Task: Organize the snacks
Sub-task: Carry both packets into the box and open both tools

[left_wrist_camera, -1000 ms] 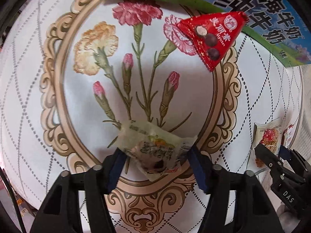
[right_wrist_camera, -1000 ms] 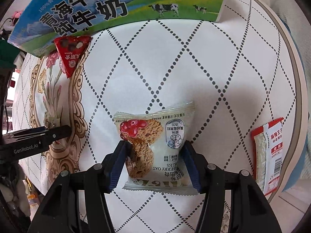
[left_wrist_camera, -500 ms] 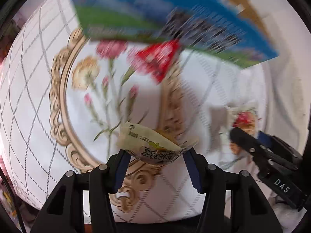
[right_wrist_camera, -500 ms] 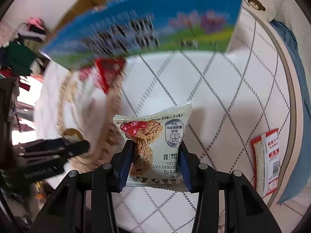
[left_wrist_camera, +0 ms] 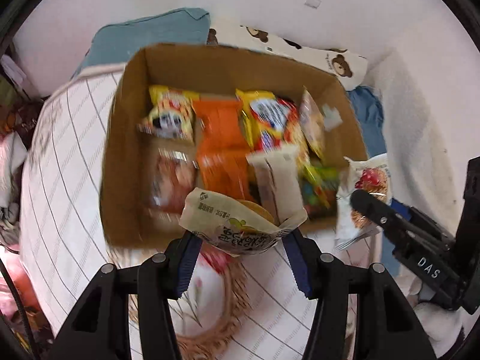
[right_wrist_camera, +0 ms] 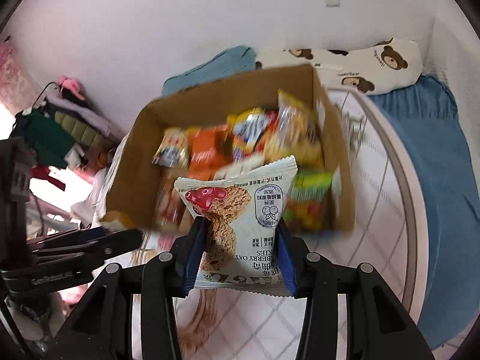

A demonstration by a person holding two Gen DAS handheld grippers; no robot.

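A pale crumpled cookie packet [left_wrist_camera: 240, 225] and a white cranberry oat cookie packet [right_wrist_camera: 240, 210] hang lifted near an open brown cardboard box [left_wrist_camera: 126, 126] full of blurred snack packs.

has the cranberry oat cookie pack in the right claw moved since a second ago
Yes. The cookie pack is off the tablecloth, where it lay, and now hangs in the right claw before the cardboard box.

Your left gripper [left_wrist_camera: 240, 249] had black angular arms, silver round screws and blue pads. Your right gripper [right_wrist_camera: 240, 240] looked alike; its side read "DAS" in white.
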